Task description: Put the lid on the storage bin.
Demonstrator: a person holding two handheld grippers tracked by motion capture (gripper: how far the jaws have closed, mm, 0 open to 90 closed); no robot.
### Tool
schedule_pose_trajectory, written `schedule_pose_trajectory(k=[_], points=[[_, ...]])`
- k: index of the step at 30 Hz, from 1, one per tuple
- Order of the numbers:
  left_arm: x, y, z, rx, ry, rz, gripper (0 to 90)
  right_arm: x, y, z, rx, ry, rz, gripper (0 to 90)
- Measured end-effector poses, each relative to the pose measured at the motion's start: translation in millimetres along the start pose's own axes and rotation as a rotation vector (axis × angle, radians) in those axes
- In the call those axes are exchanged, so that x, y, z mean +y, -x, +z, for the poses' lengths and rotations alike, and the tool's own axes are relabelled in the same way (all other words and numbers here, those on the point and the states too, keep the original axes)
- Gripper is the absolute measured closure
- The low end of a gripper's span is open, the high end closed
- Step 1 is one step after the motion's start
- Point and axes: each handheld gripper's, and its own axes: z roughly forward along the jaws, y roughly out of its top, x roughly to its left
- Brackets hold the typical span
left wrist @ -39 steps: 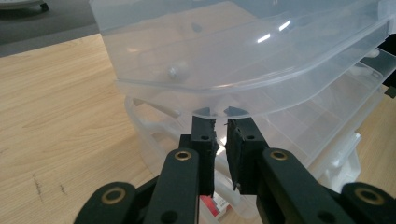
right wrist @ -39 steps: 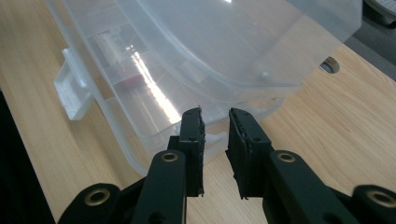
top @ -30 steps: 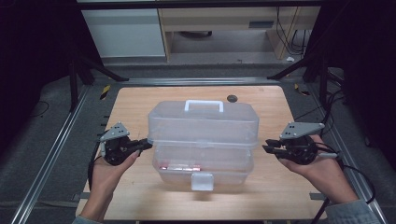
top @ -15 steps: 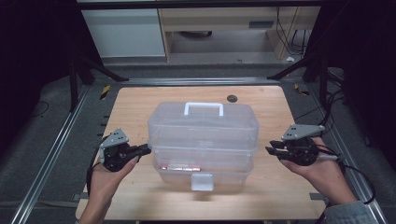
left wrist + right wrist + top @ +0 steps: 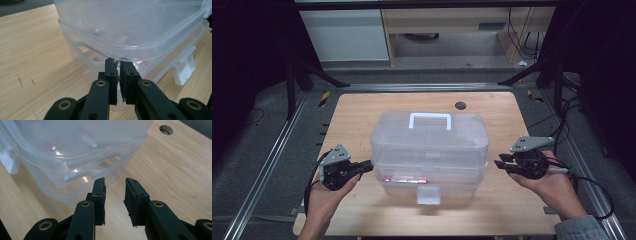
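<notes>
Fingers on both sides flank the clear box (image 5: pixel 429 150) along its long axis: my left gripper (image 5: pixel 362 168) clenched empty, touching its end; my right gripper (image 5: pixel 502 165) parted, just short.

Setting: lab or test bay for recording manipulation work, not a home. Evidence: a small wooden table (image 5: pixel 362 117) with a round cable hole (image 5: pixel 460 105) in its far edge stands on grey carpet inside a frame of aluminium rails (image 5: pixel 264 170). Black tripod legs (image 5: pixel 294 82) stand beyond the table's far corners, on both sides. Behind the table are plain office cabinets (image 5: pixel 347 35) and loose cables (image 5: pixel 517 35) hanging down. Surroundings dark; light falls on the table alone.
</notes>
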Motion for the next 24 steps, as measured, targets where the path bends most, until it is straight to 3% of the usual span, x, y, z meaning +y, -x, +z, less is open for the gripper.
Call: schedule_pose_trajectory(k=[8,13,17,18,19,20,21,22,24], points=[[-9.2,0.6,-1.2,0.006,-0.016,-0.009,81.9,-7.5,2.1,7.1,0.000,-0.013,0.016,68.0],[-15.3,-9.1,-8.3,0.024,0.002,-0.050,80.3,-10.0,2.0,10.5,0.005,-0.023,0.024,66.2],[-16.5,-16.9,-14.1,0.064,0.005,-0.059,76.3,-11.0,1.9,13.4,0.005,-0.019,0.032,62.6],[-16.5,-18.6,-15.3,0.077,0.009,-0.063,74.0,-11.5,1.8,14.3,0.001,-0.021,0.036,61.1],[-15.9,-23.1,-15.7,0.098,0.029,-0.038,71.5,-12.3,2.3,15.6,-0.001,-0.020,0.037,60.0],[-16.5,-22.6,-16.8,0.099,0.015,-0.068,68.5,-13.3,3.0,16.9,-0.004,-0.024,0.043,58.6],[-16.0,-26.5,-16.4,0.119,0.028,-0.045,65.0,-13.8,3.4,17.7,-0.006,-0.026,0.047,57.1],[-16.5,-26.6,-16.9,0.131,0.013,-0.070,61.2,-14.6,4.4,18.8,-0.011,-0.029,0.052,55.3],[-16.4,-30.4,-15.8,0.166,-0.003,-0.067,51.6,-15.9,6.6,21.0,-0.025,-0.034,0.065,50.8]])
